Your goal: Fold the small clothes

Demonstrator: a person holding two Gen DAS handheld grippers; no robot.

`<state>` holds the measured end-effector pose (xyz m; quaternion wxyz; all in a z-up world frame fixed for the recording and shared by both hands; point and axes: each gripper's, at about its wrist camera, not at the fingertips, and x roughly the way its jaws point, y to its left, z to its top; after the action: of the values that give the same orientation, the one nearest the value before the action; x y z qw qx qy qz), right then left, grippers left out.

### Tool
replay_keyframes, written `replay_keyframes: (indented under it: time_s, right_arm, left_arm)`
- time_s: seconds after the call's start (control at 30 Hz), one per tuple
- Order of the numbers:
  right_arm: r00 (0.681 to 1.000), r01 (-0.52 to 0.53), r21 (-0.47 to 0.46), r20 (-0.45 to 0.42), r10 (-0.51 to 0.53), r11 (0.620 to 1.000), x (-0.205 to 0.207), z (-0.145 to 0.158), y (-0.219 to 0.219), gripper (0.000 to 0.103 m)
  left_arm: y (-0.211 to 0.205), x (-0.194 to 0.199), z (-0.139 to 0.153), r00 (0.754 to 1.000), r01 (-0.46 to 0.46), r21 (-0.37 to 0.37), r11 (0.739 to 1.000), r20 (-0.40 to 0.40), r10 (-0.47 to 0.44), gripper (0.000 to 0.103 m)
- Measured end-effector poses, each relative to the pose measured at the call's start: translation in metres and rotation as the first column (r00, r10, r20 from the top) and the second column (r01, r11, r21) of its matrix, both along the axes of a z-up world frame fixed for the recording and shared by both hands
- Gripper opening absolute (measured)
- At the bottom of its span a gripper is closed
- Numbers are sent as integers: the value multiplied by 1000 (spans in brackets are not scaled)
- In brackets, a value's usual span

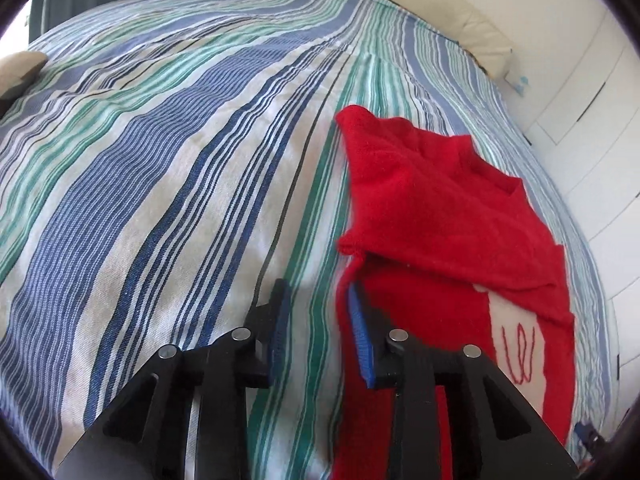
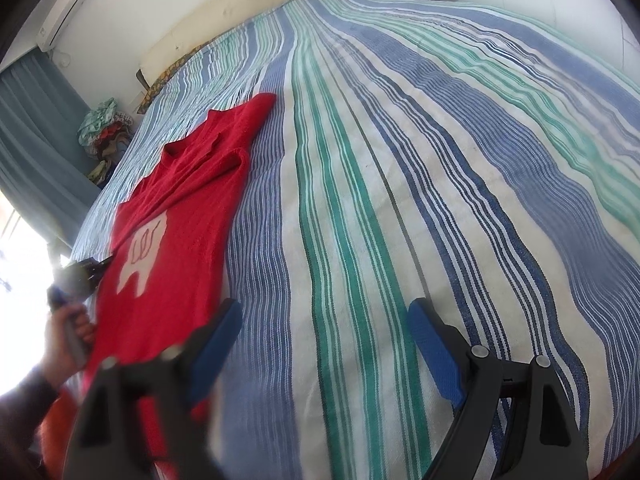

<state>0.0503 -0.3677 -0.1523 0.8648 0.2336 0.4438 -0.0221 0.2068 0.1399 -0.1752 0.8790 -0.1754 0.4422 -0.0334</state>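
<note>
A small red knit sweater [image 1: 440, 208] with a white patch [image 1: 516, 344] lies on the striped bedspread [image 1: 160, 160], one sleeve folded across its chest. My left gripper [image 1: 318, 292] hovers low at the sweater's left edge. Its jaws are partly open, its right pad [image 1: 360, 328] lies against that edge, and only bedspread and a sliver of knit show in the gap. In the right wrist view the sweater [image 2: 180, 240] lies at the left. My right gripper [image 2: 328, 336] stands wide open over the bedspread [image 2: 400, 200], its left finger [image 2: 218, 336] above the sweater's hem, holding nothing.
A person's hand [image 2: 68, 332] holds the left gripper at the sweater's far side. A cream pillow [image 1: 472, 28] lies at the head of the bed, beside white cupboard doors [image 1: 592, 120]. A pile of clothes [image 2: 106, 128] and a blue curtain [image 2: 36, 140] stand past the bed.
</note>
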Motion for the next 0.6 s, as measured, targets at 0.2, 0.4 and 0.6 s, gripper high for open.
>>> replay_keyframes:
  time_s: [0.2,0.4,0.6]
  right_arm:
    - [999,43,-50,25,-42,998,-8,10,-8,84]
    - [991,110,-211,94,-92,971,-17,32,-8,85]
    - [987,153,-189,69,-142,970,-19,24,-18,85]
  left_arm:
    - [32,-58,28,995,-94,64,993,-19,96,81]
    - [58,-99,14,983,-184,132,974,43,180,95]
    - [53,-91,6,987,-164,126,979,18,163,94]
